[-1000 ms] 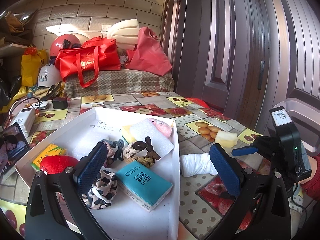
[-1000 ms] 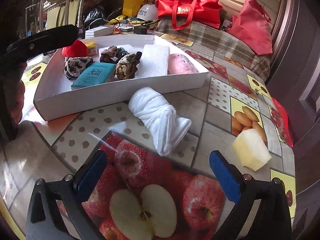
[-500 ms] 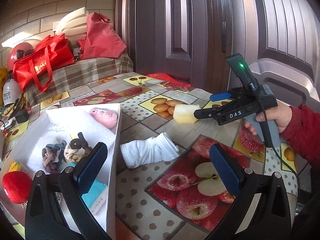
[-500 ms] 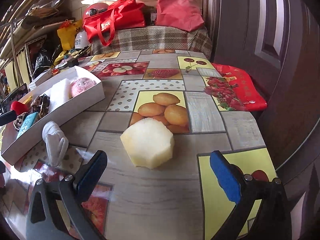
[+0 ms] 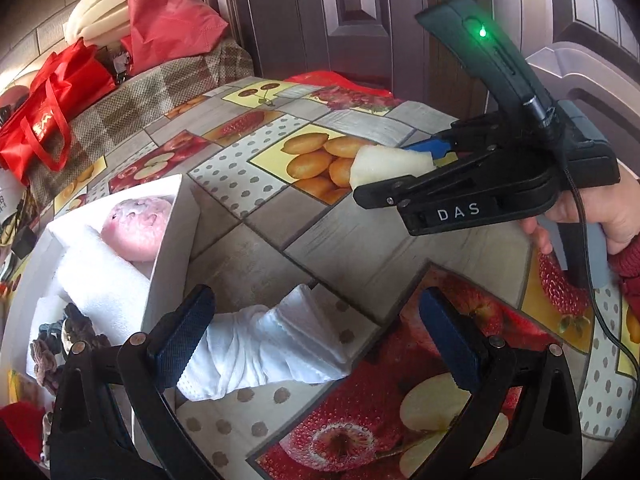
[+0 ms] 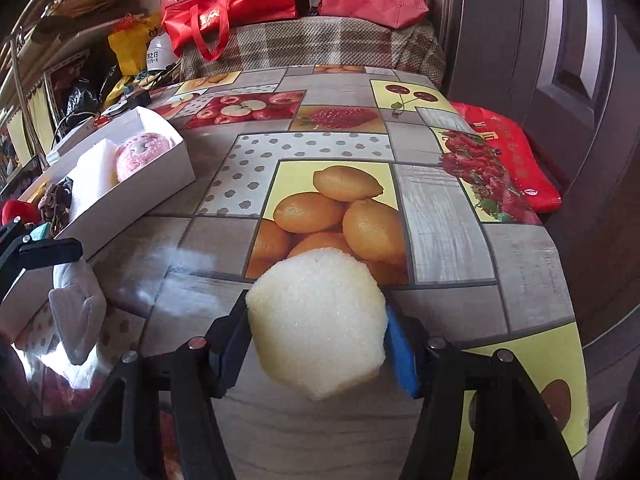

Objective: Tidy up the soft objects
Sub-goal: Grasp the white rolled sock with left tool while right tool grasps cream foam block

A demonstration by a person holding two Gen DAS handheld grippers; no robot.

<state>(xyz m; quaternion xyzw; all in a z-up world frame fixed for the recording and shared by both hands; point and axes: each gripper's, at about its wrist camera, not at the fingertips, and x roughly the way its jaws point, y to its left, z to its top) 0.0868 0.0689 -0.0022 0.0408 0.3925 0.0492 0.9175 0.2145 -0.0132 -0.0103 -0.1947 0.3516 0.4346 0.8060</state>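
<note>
Both grippers close in on the last two loose soft items beside the white box.

The fruit-print table carries the white box on its left side, already holding a pink plush, a white foam pad and knotted fabric pieces. The rolled white cloth lies on the table just beside the box wall, between the spread, empty fingers of the left gripper. The right gripper is clamped on the pale yellow sponge, near the lemon print. The step in hand looks like gathering; next, the sponge needs carrying over the box rim, and the left fingers need to close on the cloth.
</note>
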